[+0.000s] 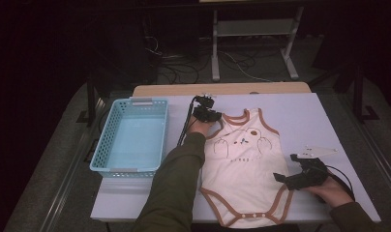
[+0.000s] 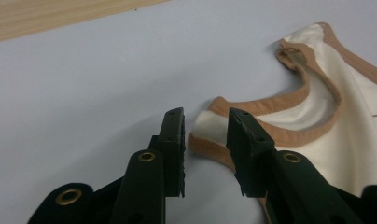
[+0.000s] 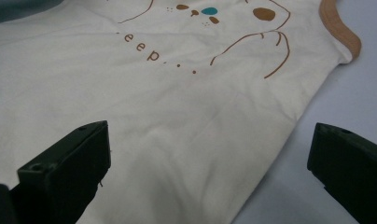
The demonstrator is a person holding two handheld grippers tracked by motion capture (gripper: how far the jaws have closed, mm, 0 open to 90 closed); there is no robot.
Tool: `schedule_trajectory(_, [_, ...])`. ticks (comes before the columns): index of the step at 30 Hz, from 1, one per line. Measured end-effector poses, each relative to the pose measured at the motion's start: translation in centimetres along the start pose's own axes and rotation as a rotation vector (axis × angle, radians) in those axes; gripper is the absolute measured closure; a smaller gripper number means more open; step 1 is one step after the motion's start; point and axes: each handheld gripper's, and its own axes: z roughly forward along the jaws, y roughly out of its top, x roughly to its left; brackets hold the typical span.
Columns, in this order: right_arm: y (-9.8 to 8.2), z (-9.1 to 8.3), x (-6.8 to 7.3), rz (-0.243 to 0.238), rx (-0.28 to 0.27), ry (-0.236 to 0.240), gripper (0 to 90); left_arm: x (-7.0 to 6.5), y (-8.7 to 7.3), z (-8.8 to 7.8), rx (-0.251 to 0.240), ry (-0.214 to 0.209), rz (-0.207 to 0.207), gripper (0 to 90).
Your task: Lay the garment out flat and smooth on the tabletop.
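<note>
A cream baby bodysuit (image 1: 242, 164) with brown trim and a bear print lies flat on the pale table (image 1: 290, 111). My left gripper (image 1: 215, 119) is at the garment's far left shoulder strap. In the left gripper view the strap's end (image 2: 203, 128) sits between the narrowly parted jaws of that gripper (image 2: 206, 116), with gaps on both sides. My right gripper (image 1: 286, 168) rests at the garment's right side edge, jaws wide apart. The right gripper view has the bodysuit (image 3: 154, 107) edge running between the open jaws of the right gripper (image 3: 210, 140), untouched.
A light blue plastic basket (image 1: 128, 169) stands at the table's left side. A wooden strip (image 1: 222, 89) runs along the far table edge. Beyond the table, cables and a metal stand's legs (image 1: 215, 53) are on the dark floor.
</note>
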Motion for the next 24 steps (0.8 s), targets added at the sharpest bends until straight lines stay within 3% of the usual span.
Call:
schedule_trajectory(8, [0.0, 0.0, 0.0, 0.001, -0.002, 0.000, 0.0, -0.2, -0.1, 0.9, 0.023, 0.018, 0.002, 68.8])
schedule_trajectory(15, [0.0, 0.0, 0.0, 0.002, -0.002, 0.000, 0.0, -0.5, -0.3, 1.3, 0.046, 0.038, 0.039, 69.9])
schedule_trajectory(21, [0.0, 0.0, 0.0, 0.001, -0.001, 0.000, 0.0, -0.6, -0.3, 1.4, 0.044, 0.018, 0.034, 82.3])
schedule_trajectory(24, [0.0, -0.1, -0.1, 0.003, -0.002, -0.001, 0.0, -0.8, -0.2, 1.3, 0.048, 0.038, 0.053, 85.9])
